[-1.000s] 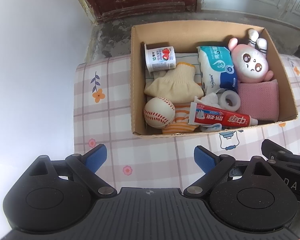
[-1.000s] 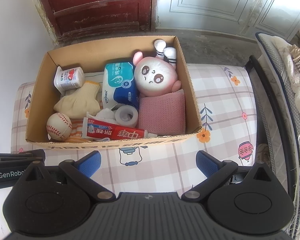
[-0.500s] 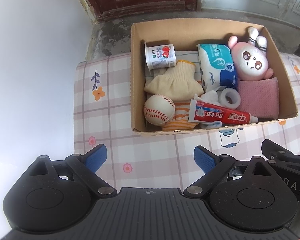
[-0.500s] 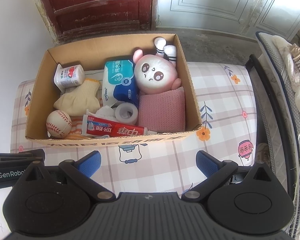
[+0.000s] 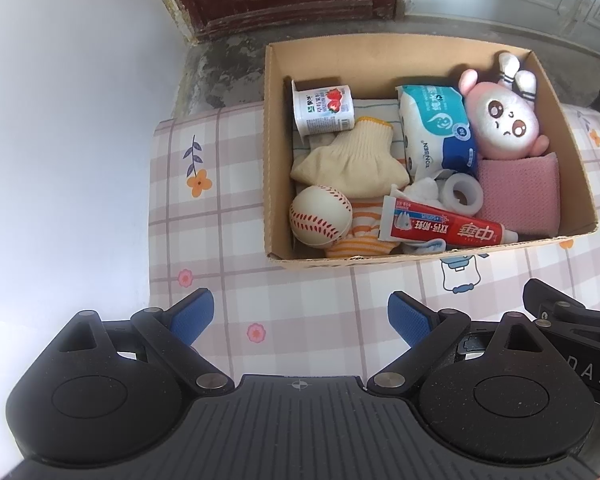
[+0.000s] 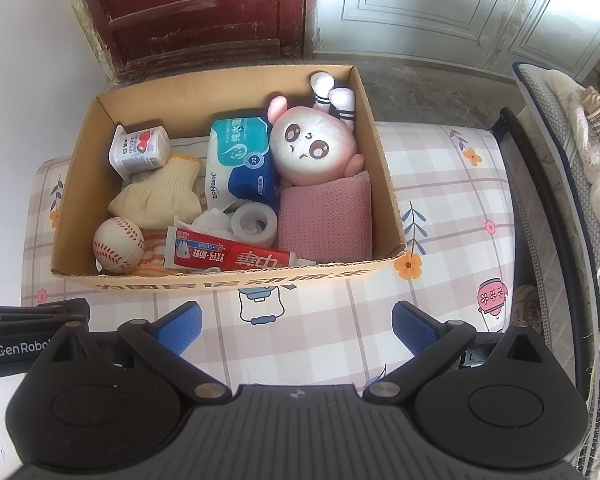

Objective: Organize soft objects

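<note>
Sitting on the checked tabletop (image 5: pixel 236 208), the cardboard box (image 6: pixel 384 168) is the landmark, and every soft thing lies inside it: the pink plush (image 6: pixel 314 148) in its far right corner, the folded pink cloth (image 6: pixel 326 222) just in front of that, the wipes pack (image 5: pixel 436 128) mid-box, the cream glove (image 5: pixel 350 164) left of centre, a baseball (image 5: pixel 320 216) at its near left corner. Hard items, a toothpaste tube (image 6: pixel 230 256), yogurt cup (image 5: pixel 324 110) and tape roll (image 6: pixel 256 222), are mixed among them. Both the left gripper (image 5: pixel 300 316) and right gripper (image 6: pixel 296 322) hover before the box's near wall, jaws apart, holding nothing. Whether this packing is sorted or awaiting sorting cannot be told; any pick would best pinch fabric from above.
</note>
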Action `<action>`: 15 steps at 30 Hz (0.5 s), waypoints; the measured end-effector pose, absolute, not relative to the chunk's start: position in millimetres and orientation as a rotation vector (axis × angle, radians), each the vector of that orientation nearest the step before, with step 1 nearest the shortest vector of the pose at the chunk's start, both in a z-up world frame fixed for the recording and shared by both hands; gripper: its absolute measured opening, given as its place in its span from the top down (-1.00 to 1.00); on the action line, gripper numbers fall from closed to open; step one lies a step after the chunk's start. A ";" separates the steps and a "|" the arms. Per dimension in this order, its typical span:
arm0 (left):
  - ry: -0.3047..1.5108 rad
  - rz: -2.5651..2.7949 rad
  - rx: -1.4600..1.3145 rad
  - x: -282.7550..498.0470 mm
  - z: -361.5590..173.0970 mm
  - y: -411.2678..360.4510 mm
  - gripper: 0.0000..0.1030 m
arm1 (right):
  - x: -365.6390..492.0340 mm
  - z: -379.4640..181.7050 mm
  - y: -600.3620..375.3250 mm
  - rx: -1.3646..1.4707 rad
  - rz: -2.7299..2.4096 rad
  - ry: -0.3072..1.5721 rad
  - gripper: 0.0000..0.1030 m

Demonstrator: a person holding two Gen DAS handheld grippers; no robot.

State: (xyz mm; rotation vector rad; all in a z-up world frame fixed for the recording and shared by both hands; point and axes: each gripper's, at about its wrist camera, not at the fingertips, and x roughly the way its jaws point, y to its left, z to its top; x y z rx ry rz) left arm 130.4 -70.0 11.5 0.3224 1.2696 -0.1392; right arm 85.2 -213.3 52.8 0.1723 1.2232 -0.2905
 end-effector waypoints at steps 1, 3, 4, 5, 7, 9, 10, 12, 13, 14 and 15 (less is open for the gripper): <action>1.270 -0.139 0.322 131.0 11.6 -69.9 -0.83 | 85.0 52.7 -213.2 0.172 -0.290 1.223 -1.00; 1.270 -0.139 0.323 130.9 11.6 -69.6 -0.83 | 85.1 52.6 -213.1 0.172 -0.291 1.223 -1.00; 1.270 -0.139 0.323 130.8 11.5 -69.5 -0.83 | 85.3 52.6 -213.1 0.173 -0.291 1.223 -1.00; 1.271 -0.139 0.322 129.8 11.2 -68.9 -0.83 | 85.3 52.6 -213.0 0.172 -0.292 1.224 -1.00; 1.273 -0.138 0.321 131.1 11.6 -68.8 -0.83 | 84.5 51.9 -212.1 0.171 -0.291 1.225 -1.00; 1.274 -0.138 0.321 131.3 11.9 -68.6 -0.83 | 84.6 51.5 -211.2 0.168 -0.289 1.225 -1.00; 1.274 -0.138 0.321 131.2 11.8 -68.6 -0.83 | 83.9 51.6 -210.8 0.168 -0.290 1.224 -1.00; 1.274 -0.138 0.319 130.7 11.7 -68.1 -0.83 | 84.6 51.3 -211.2 0.168 -0.289 1.225 -1.00; 1.275 -0.138 0.319 130.3 11.7 -67.5 -0.83 | 84.8 51.4 -211.4 0.168 -0.288 1.225 -1.00; 1.275 -0.138 0.319 130.9 11.5 -67.8 -0.83 | 84.2 51.3 -210.9 0.167 -0.288 1.225 -1.00; 1.275 -0.139 0.320 130.9 11.4 -67.7 -0.83 | 84.3 51.4 -211.0 0.167 -0.288 1.226 -1.00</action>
